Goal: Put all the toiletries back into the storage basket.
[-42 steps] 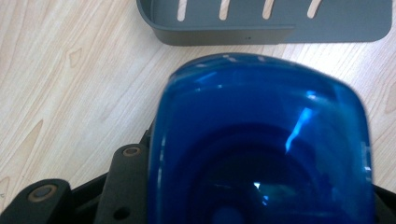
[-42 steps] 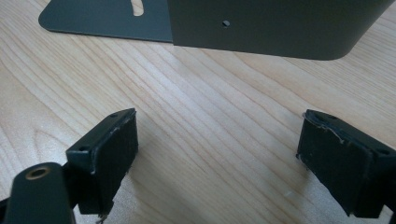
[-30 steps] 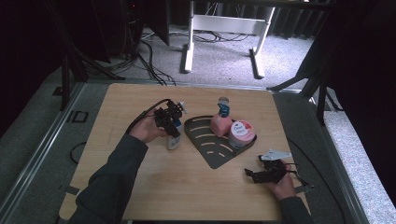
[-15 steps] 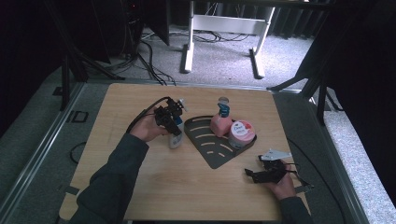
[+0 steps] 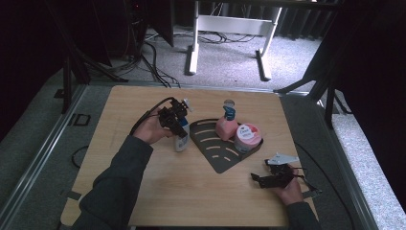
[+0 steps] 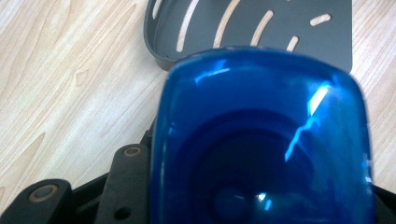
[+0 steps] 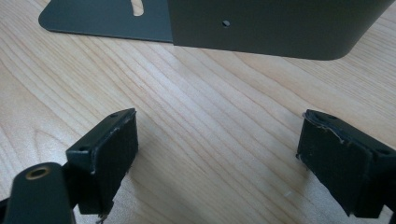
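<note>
Two tools are seen at the bench (image 5: 143,201). The left tool (image 5: 178,129) is held near the bench's left middle, pointed down, with its jaws about half closed on a bottle (image 5: 181,142); the bottle is white with a blue cap and stands just beside the left edge of a grey tray (image 5: 218,158). In the left gripper view the blue cap (image 6: 261,140) is seen from above, very close and blurred, between the jaws, with the slotted tray floor (image 6: 252,28) beyond it on pale wood. Whether the bottle's base rests on the bench cannot be told. On the far part of the tray a pink pump bottle (image 5: 226,125) stands upright, and a pink-lidded jar (image 5: 248,137) sits just beside it toward the right. The right tool (image 5: 261,179) is held low near the bench's right front corner, well apart from the bottle. In the right gripper view its pads (image 7: 109,154) are spread wide with nothing between them, bare wood below, and the tray's outer wall (image 7: 280,28) close ahead.
</note>
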A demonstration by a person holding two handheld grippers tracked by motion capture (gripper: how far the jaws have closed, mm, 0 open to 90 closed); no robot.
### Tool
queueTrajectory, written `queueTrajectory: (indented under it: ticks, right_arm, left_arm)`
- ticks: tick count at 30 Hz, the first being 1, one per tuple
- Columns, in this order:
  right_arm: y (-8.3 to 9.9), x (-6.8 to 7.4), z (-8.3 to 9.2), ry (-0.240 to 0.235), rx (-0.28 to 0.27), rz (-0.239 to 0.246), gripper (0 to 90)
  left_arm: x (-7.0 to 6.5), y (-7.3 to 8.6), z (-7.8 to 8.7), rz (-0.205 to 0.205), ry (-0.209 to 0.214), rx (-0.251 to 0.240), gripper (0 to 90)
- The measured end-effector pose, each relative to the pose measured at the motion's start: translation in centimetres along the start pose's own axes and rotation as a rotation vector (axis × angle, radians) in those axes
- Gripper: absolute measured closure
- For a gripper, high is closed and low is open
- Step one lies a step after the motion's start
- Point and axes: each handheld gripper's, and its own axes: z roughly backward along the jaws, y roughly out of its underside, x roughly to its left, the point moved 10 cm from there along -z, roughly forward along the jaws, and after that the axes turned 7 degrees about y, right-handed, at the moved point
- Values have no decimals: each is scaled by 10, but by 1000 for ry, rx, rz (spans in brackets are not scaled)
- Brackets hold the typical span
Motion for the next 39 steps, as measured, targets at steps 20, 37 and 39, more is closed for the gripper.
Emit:
queueTrajectory:
  ticks: [20, 37, 39]
  right_arm:
    - [0, 0, 0, 1, -2, 0, 120]
    - [0, 0, 0, 0, -2, 0, 120]
    - [0, 0, 0, 0, -2, 0, 121]
  left_arm:
    - [-5, -24, 15, -1, -26, -67, 551]
    - [-7, -43, 9, 33, -17, -126, 552]
    - [-7, -45, 9, 33, -17, -125, 551]
